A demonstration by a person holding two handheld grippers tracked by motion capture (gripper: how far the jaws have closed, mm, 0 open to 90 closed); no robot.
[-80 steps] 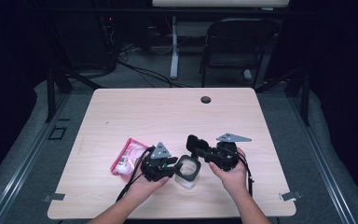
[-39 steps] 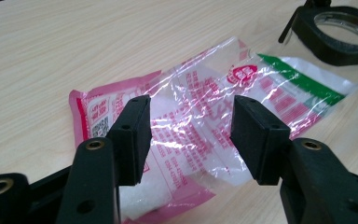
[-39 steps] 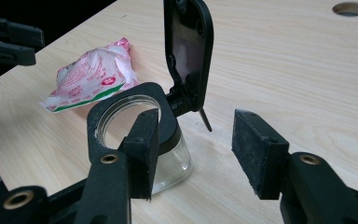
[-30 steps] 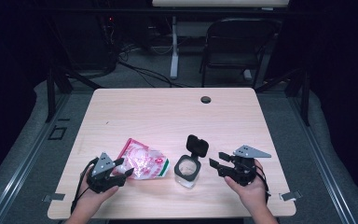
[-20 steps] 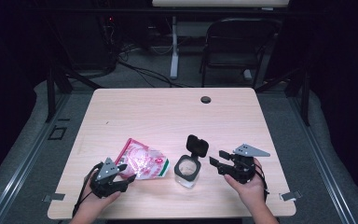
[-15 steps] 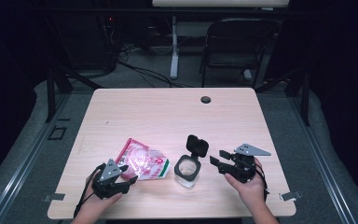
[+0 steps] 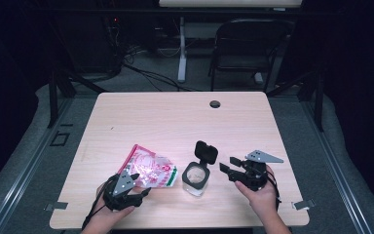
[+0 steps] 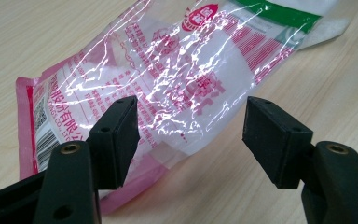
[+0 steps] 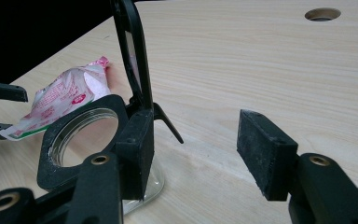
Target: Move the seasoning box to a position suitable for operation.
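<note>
A pink and clear plastic bag [image 7: 148, 170] of white contents lies flat on the table, left of a clear jar [image 7: 195, 179] whose black flip lid [image 7: 206, 151] stands up open. My left gripper [image 7: 141, 184] sits at the bag's near edge. In the left gripper view the bag [image 8: 177, 70] lies just beyond the left gripper [image 8: 191, 126], whose jaws have just been opening and press on nothing. My right gripper [image 7: 228, 165] stands right of the jar. Its jaws have also just been opening, and nothing lies between them at the right gripper [image 9: 196, 140], with the jar [image 9: 51, 144] beside the left jaw.
The pale wooden table [image 7: 175, 117] has a round cable hole [image 7: 215, 104] near its far edge. A dark chair [image 7: 246, 48] and cables stand on the floor beyond it. Both hands rest near the table's front edge.
Both grippers were together at the jar, then drew apart. Over the last second the left gripper slid right to the bag's near edge. The right gripper has stayed put.
</note>
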